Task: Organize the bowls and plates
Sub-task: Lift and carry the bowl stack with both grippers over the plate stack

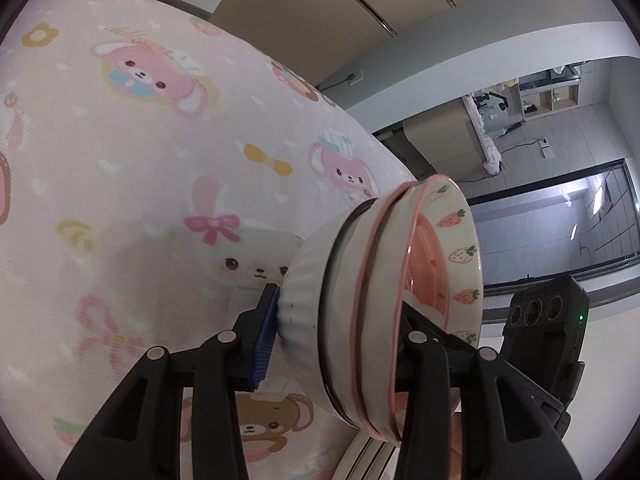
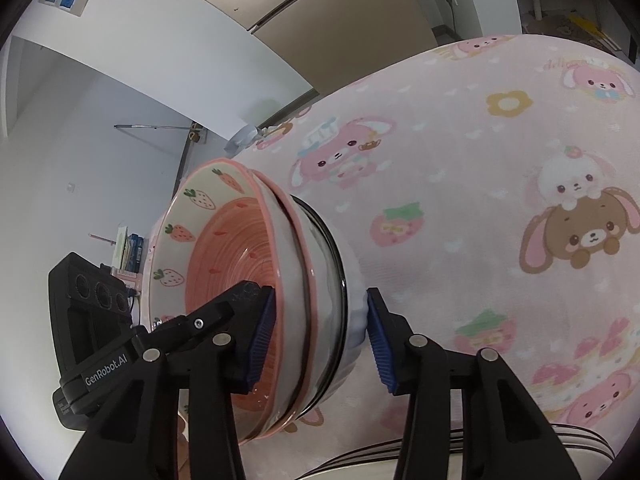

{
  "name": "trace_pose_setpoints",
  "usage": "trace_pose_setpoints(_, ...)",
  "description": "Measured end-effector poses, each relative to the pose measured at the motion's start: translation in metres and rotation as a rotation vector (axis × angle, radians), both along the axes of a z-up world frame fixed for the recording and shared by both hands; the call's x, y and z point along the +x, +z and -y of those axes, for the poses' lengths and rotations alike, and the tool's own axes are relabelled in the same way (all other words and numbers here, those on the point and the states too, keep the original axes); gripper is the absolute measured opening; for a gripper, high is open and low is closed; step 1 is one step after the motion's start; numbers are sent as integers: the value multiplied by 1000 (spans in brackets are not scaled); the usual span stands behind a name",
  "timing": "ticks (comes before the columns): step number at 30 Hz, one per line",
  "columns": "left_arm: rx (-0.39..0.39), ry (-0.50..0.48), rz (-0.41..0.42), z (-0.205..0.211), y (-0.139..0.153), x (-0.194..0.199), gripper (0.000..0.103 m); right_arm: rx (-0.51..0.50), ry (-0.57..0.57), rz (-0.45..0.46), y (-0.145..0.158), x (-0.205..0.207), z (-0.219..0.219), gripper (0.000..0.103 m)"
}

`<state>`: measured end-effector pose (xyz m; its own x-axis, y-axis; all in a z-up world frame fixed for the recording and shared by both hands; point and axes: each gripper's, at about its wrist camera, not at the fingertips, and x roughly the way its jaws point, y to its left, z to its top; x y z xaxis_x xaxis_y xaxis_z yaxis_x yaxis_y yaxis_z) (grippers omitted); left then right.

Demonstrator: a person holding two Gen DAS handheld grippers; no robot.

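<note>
Plates cut off below

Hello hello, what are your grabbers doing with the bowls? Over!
Left hand-held gripper and right hand-held gripper both clamp the bowl stack. Stack tipped on edge above pink tablecloth. Nothing blocking.

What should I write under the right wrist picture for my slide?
Right hand-held gripper clamps a nested stack of bowls, strawberry bowl innermost, tipped on edge over a pink bunny-print tablecloth.
</note>
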<state>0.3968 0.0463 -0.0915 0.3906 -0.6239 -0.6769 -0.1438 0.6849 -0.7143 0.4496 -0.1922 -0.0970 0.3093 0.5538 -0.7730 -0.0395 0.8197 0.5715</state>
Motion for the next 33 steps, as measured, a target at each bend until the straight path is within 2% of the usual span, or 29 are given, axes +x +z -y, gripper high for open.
trace_pose_setpoints(12, 44, 10, 11, -1, 12, -5, 39, 2, -5, 27, 12, -7, 2, 44)
trace_pose_setpoints(17, 49, 17, 54, -3, 30, -11, 39, 20, -1, 69, 32, -15, 4, 44)
trace_pose_setpoints(26, 108, 12, 153, 6, 78, -31, 38, 40, -13, 154, 73, -34, 6, 44)
trace_pose_setpoints(33, 128, 17, 160, 12, 89, -37, 38, 41, -31, 156, 87, -42, 8, 44)
